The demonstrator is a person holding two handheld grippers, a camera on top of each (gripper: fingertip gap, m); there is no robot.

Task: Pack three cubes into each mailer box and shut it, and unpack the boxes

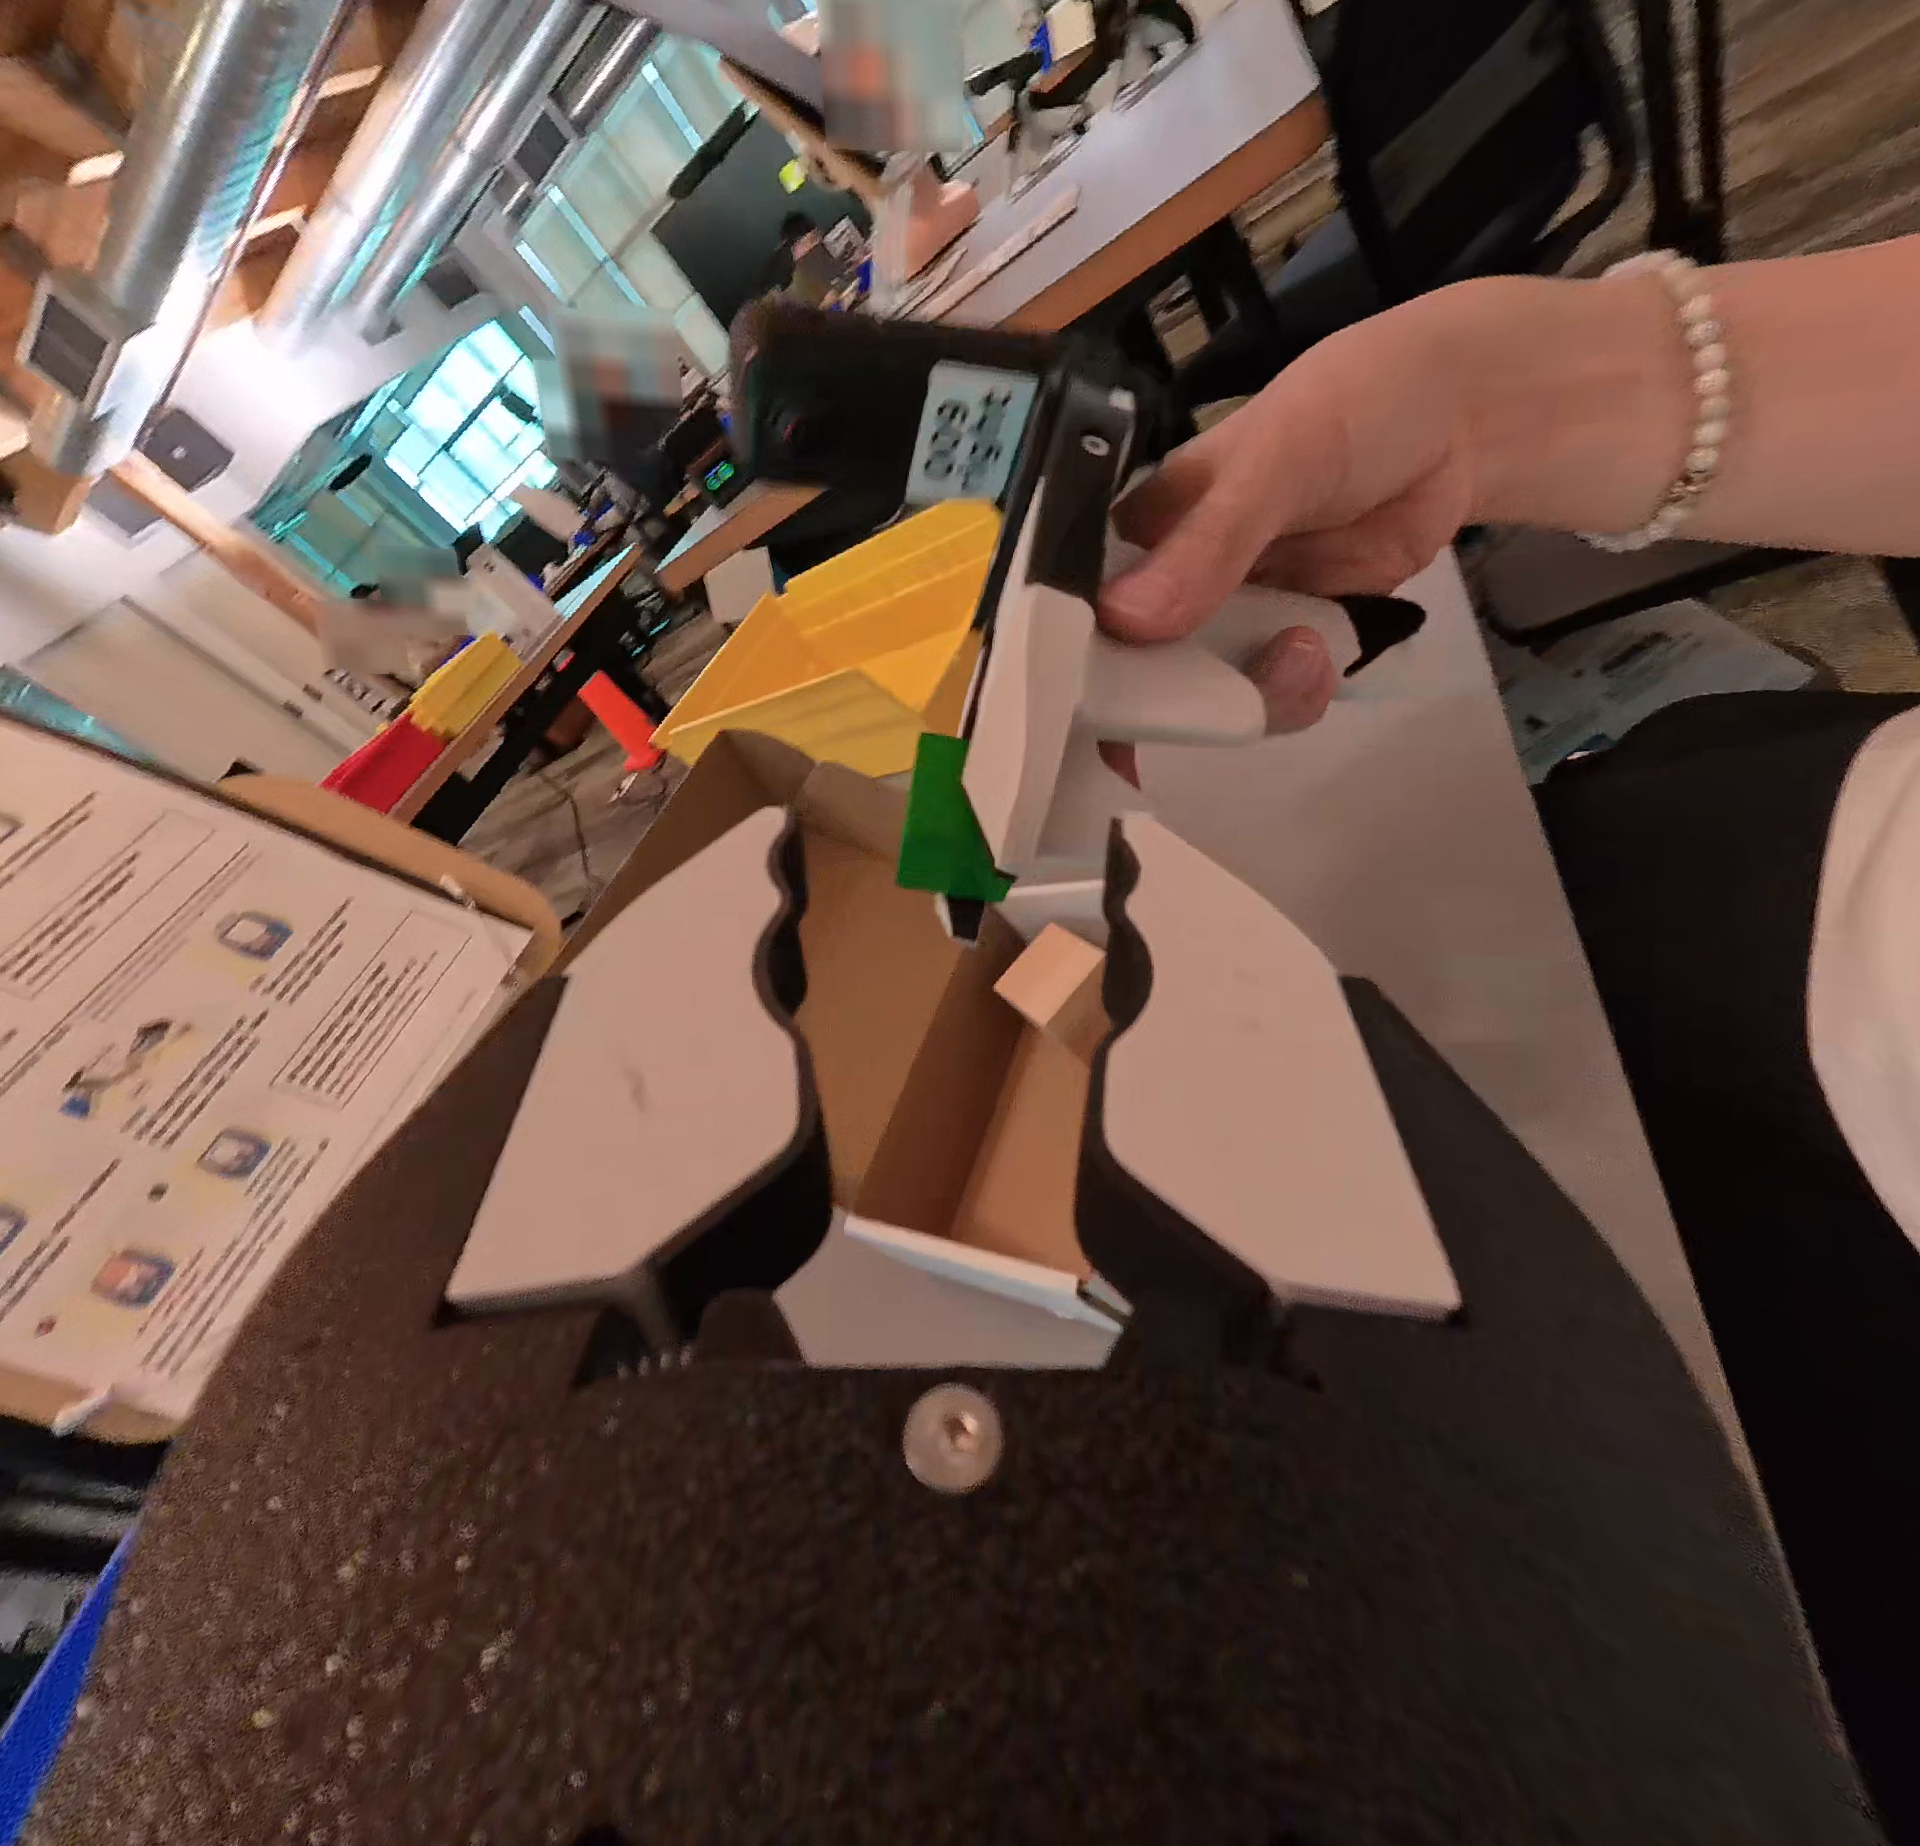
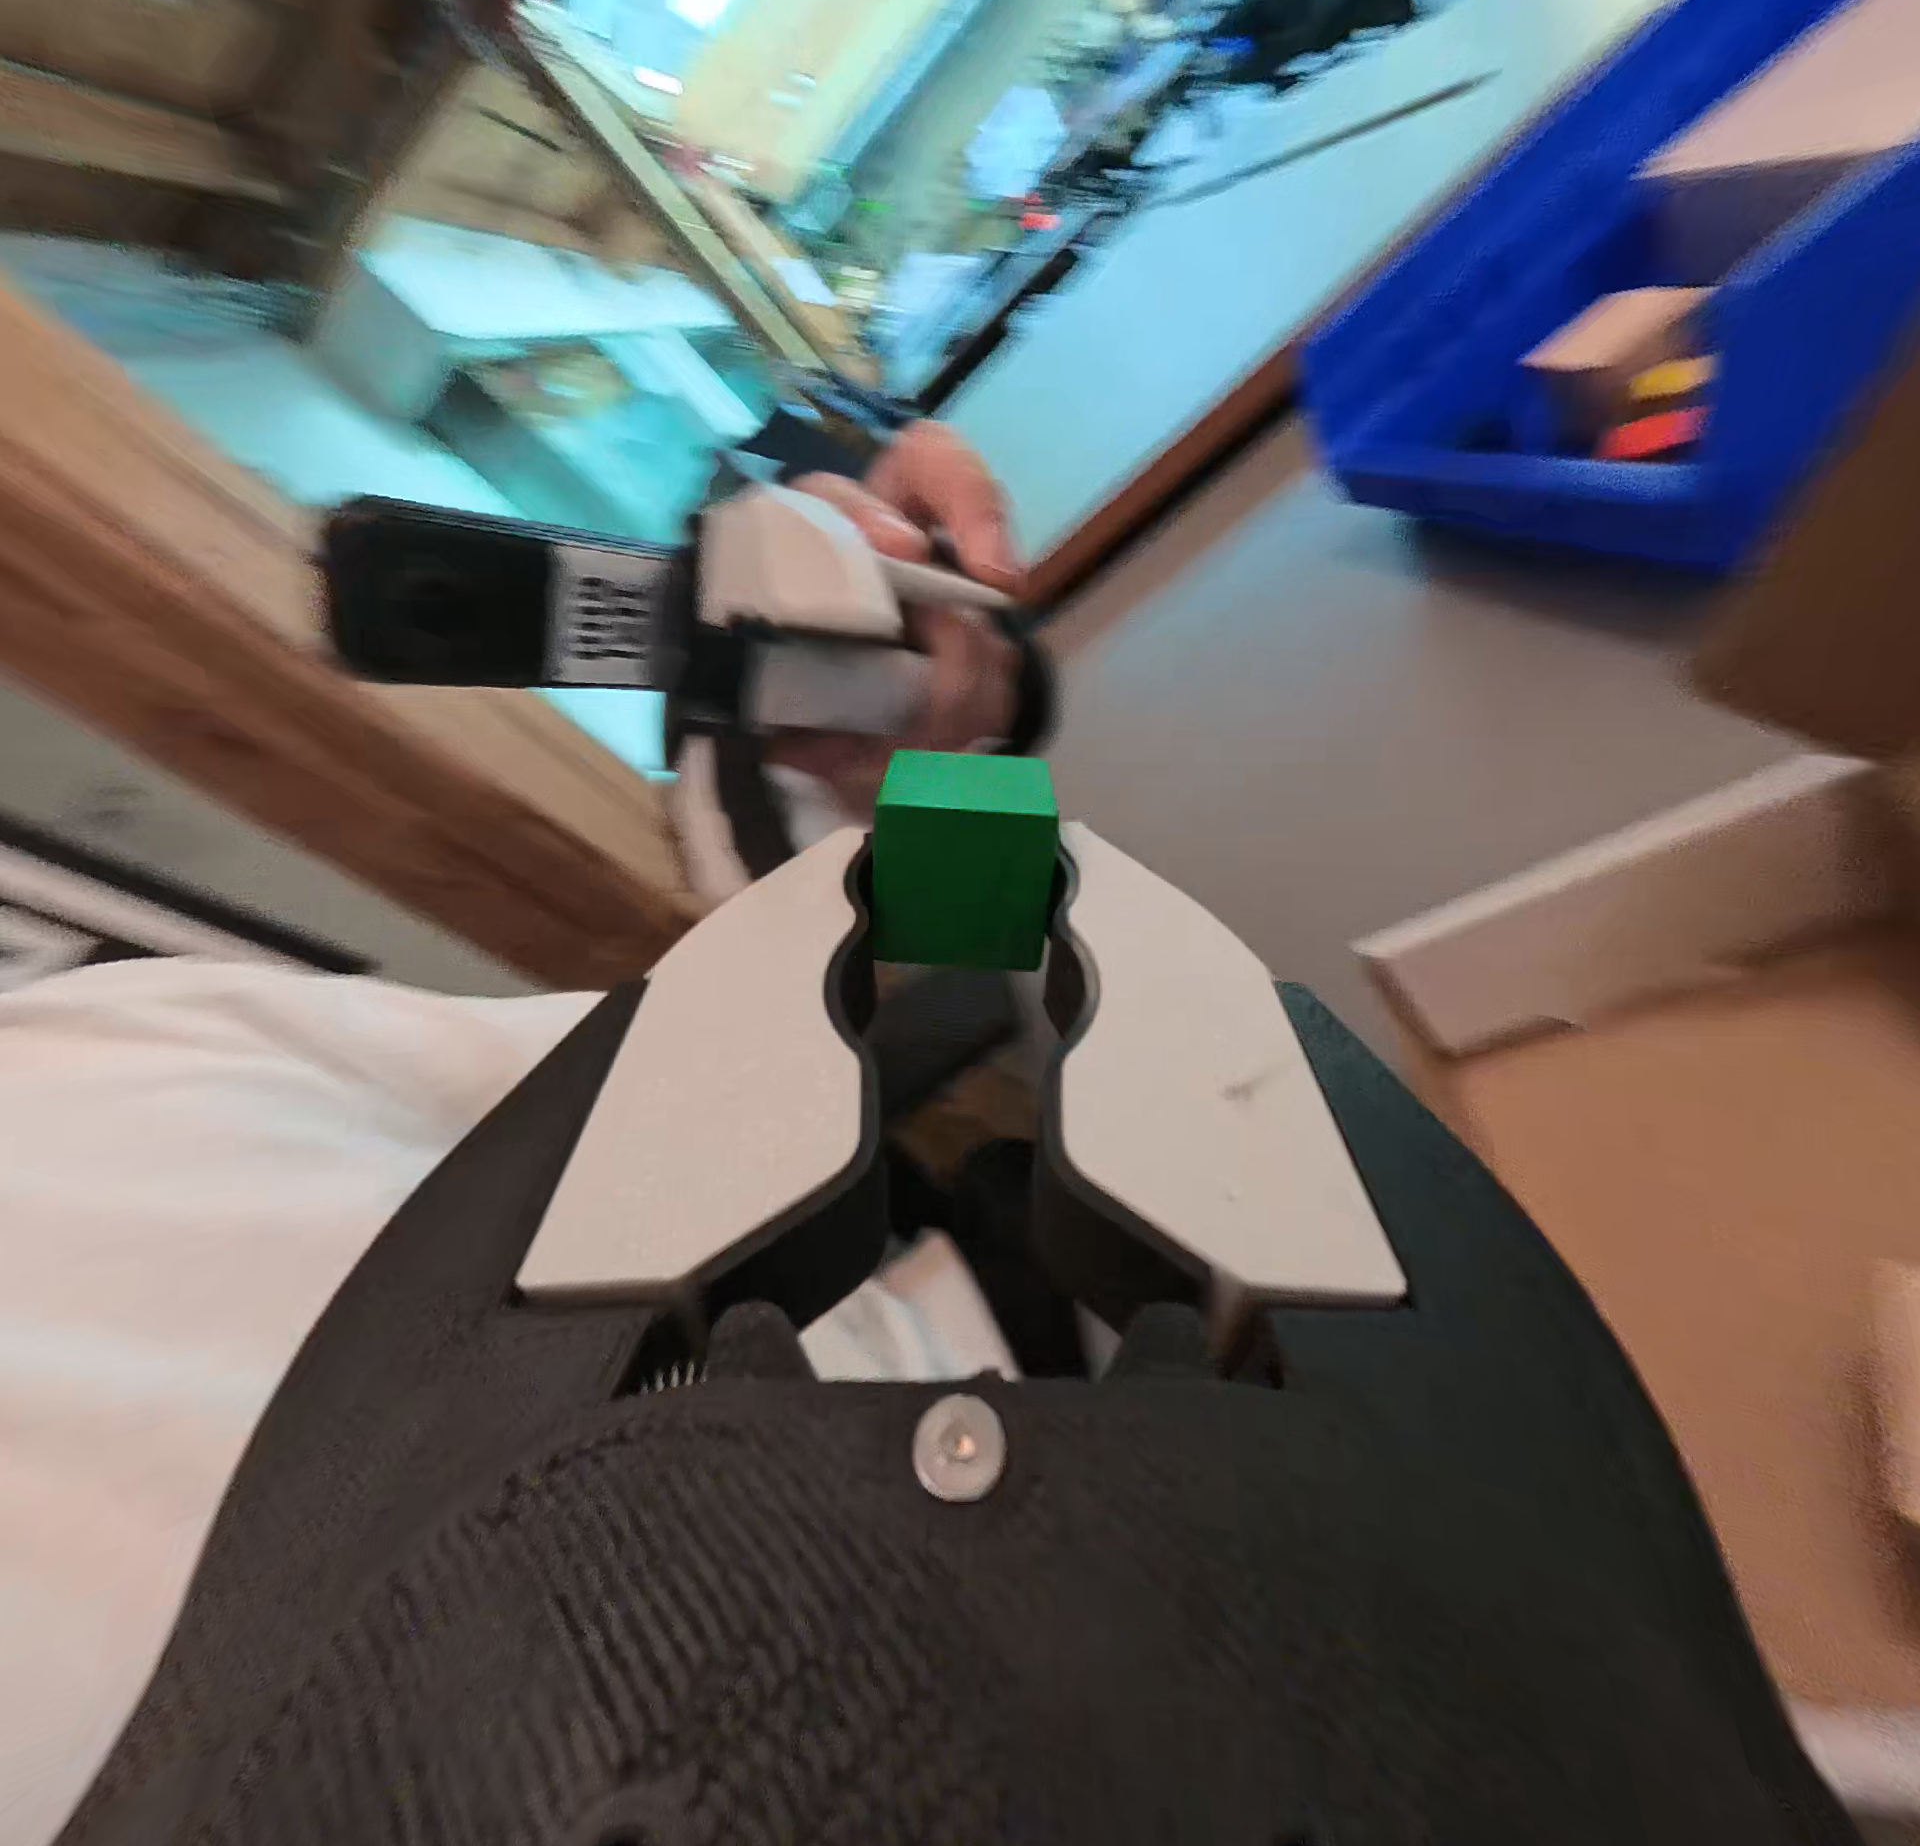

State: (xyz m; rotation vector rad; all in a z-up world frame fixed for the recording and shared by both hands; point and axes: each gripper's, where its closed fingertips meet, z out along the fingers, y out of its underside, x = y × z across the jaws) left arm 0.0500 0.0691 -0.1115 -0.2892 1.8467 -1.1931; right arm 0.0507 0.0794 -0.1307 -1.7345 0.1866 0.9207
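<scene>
My right gripper is shut on a green cube, which it holds at its fingertips. In the left wrist view it reaches down with the green cube over an open mailer box, white outside and brown inside. A pale wooden cube lies inside the box. My left gripper has its jaws apart, with the box showing in the gap between them. Whether its fingers touch the box is unclear. The left gripper also shows in the right wrist view, which is blurred.
A yellow bin stands just behind the box. A printed instruction sheet lies to the left. A blue bin with coloured cubes sits at the upper right in the right wrist view, near a white box wall. A person's forearm enters from the right. Left and right tips are no more than a few centimetres apart.
</scene>
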